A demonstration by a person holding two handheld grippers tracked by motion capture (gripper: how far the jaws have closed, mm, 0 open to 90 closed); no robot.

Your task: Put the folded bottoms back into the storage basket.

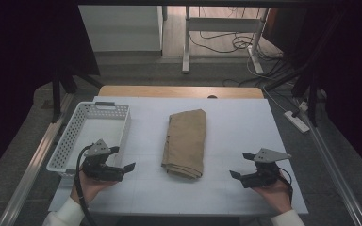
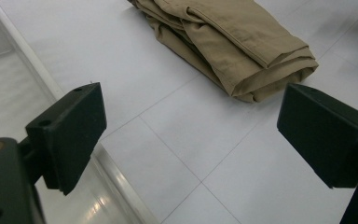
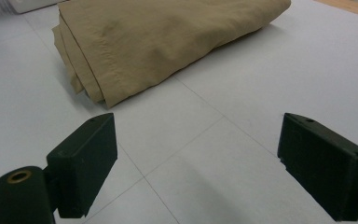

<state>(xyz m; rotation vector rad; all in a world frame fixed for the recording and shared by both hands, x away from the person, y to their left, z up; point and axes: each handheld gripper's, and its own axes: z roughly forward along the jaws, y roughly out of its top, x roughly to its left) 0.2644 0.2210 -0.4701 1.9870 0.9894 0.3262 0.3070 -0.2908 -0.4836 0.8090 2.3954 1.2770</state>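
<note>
A folded tan cloth lies in the middle of the white table top. My left gripper rests at the front left, held in a hand, open and empty, its jaws pointing right toward the cloth. In the left gripper view the cloth lies ahead and to the right of the gripper. My right gripper sits at the front right, open and empty, aimed left at the cloth. In the right gripper view the folded cloth lies ahead of the gripper, well apart from it.
A white perforated basket stands at the left of the table, just behind my left gripper; its rim runs along the left of the left gripper view. Beyond the table are a desk frame, cables and a power strip on the floor.
</note>
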